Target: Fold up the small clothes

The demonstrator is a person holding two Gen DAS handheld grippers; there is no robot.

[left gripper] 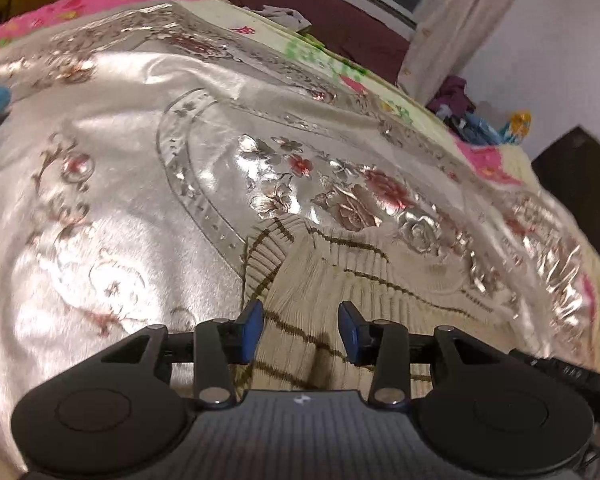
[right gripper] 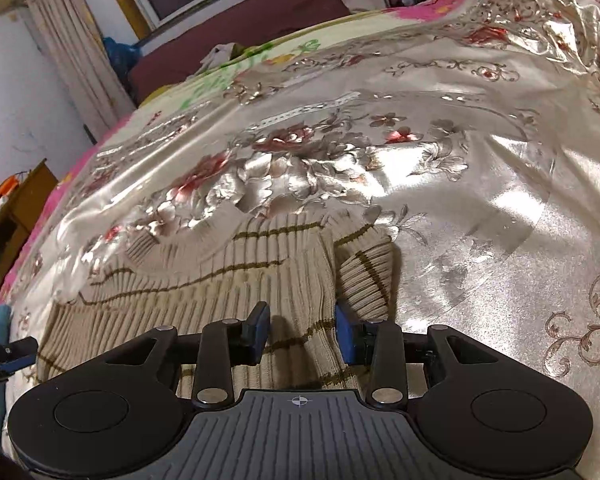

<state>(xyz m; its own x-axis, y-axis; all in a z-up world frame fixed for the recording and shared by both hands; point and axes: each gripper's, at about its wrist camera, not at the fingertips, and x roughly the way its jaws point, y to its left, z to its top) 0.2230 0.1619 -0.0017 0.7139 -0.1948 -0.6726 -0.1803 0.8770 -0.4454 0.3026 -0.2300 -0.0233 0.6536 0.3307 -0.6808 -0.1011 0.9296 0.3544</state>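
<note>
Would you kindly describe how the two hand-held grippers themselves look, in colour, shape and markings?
The left hand-held gripper and the right hand-held gripper match: black linkage arms with silver pivot pins, two round black discs, and blue pads on the fingers. Each has a ribbed grey body bearing a small white mark, a crosshair on the right one. No sleeve shows.

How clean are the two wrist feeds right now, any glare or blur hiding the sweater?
Left wrist view: bright glare patches on the satin bedspread, soft motion blur toward the edges, the striped sweater readable. Right wrist view: sharper, strong glare on the bedspread right of the sweater, which casts a shadow there. Both: fisheye bulges the bed.
</note>
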